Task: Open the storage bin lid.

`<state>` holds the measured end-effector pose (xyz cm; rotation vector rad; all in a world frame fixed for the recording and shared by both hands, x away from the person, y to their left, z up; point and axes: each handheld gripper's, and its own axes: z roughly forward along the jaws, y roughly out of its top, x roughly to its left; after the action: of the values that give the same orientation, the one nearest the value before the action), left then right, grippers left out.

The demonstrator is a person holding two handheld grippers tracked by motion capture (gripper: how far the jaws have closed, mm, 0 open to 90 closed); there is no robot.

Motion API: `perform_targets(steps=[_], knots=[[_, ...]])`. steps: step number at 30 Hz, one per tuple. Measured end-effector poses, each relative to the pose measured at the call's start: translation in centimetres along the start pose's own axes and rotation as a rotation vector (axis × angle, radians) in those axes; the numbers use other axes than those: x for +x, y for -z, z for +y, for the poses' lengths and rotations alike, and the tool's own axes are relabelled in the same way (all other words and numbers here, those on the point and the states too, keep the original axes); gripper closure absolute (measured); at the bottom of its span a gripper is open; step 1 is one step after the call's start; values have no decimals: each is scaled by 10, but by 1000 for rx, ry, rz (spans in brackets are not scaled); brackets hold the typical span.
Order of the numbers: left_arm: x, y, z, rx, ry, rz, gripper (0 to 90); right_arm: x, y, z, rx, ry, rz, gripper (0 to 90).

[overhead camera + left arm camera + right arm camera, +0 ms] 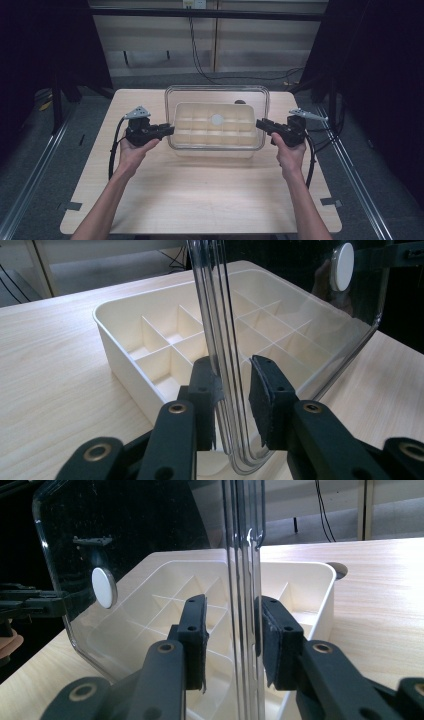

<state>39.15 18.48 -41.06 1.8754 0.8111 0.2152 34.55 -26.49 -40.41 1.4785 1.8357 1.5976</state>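
**Kid:** What are the two hands doing?

**Helper:** Each hand holds a hand-held gripper. The left hand-held gripper (169, 130) is at the left end of a clear lid (217, 90). The right hand-held gripper (261, 124) is at the right end of the same lid.

**Kid:** Are they squeezing it?

**Helper:** Yes. In the left gripper view the two black jaws are pulled in close, with the rim of the clear lid (227, 365) pinched between the pads. In the right gripper view it is the same: the edge of the clear lid (245, 580) runs up between the two pads, and the pads (197, 640) press on it. Both are narrow and holding the lid.

**Kid:** Where is the lid?

**Helper:** It is over the white box (216, 141), near the middle of the table (200, 200), a bit toward the far side. The lid is bigger than the box, and its far edge sits past the box's far wall.

**Kid:** What is in the box?

**Helper:** Little walls cut the white box (150, 335) into many small square spaces. You can see them through the lid.

**Kid:** What is that round white thing?

**Helper:** A small white knob (217, 119) in the middle of the lid.
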Motion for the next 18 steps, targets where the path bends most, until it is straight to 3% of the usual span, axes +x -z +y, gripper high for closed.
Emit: perform_targets(steps=[6, 18], knots=[[-5, 4, 0, -10, -2, -7, 734, 6, 10, 8, -19, 10, 17, 674], [-13, 13, 2, -36, -14, -22, 734, 12, 23, 8, -33, 17, 36, 680]])
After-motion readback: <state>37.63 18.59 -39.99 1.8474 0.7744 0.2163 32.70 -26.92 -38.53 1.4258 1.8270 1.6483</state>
